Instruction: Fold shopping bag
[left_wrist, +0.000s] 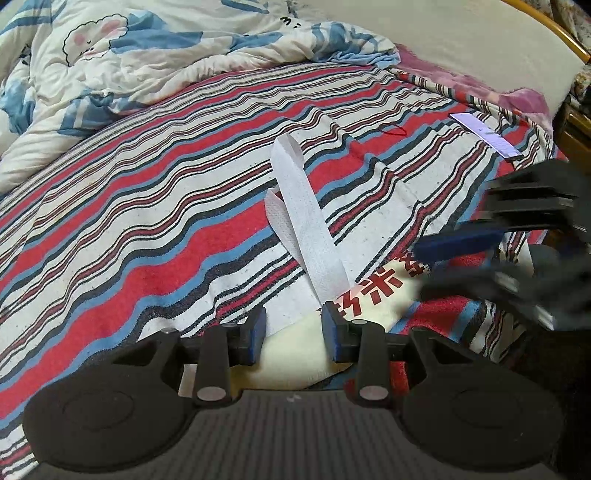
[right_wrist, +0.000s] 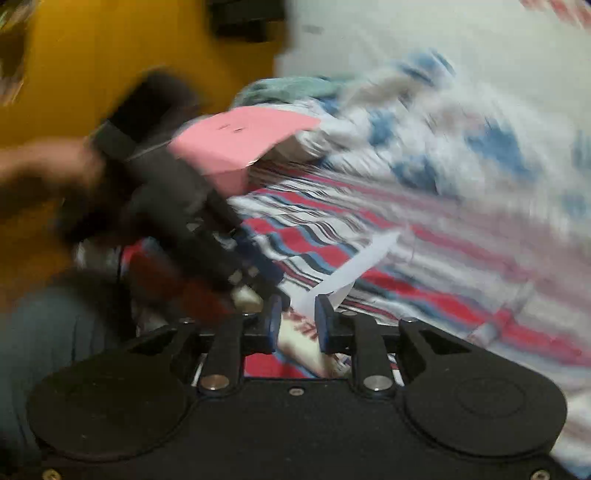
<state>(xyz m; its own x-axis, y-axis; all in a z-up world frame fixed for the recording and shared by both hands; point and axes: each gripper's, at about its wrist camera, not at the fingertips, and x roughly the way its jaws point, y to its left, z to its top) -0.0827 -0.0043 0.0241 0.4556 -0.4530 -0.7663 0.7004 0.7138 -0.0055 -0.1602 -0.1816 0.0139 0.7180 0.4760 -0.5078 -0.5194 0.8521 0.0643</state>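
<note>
A home bedroom: a bed with a striped blanket (left_wrist: 147, 206), a rumpled cartoon-print quilt (left_wrist: 122, 55) and a wooden bedframe (left_wrist: 550, 26).

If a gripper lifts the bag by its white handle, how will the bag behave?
Likely floppy: the handle loops limply over the striped sheet. Probably light, since the bag looks like thin, flat fabric. It would likely sag and unfold rather than hold shape.
</note>
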